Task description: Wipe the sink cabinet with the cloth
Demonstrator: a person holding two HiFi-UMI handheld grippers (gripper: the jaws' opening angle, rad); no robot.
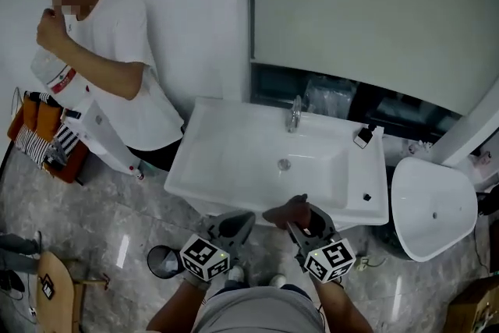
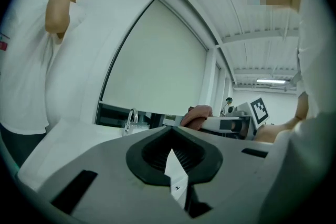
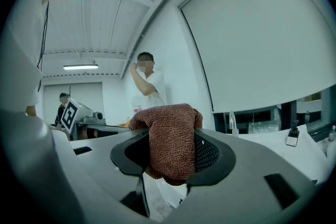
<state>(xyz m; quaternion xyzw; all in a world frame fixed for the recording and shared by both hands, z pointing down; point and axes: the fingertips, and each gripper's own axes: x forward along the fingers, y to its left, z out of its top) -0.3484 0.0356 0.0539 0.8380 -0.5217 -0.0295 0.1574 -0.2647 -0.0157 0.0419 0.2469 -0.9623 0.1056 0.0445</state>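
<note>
Two grippers, one cloth, one white sink (image 1: 226, 168). The right gripper (image 1: 300, 216) clamps the cloth (image 3: 170, 139) — brown, nubby, bunched — and the left gripper (image 1: 240, 223) is closed, empty.

Looks like a bathroom mock-up in a lab hall: white sink (image 1: 234, 160) with tap (image 1: 294, 115) mid-frame, marbled floor tiles (image 1: 117, 230) lower left, loose basin (image 1: 433, 207) right, ceiling strip light (image 3: 80, 66) behind.
</note>
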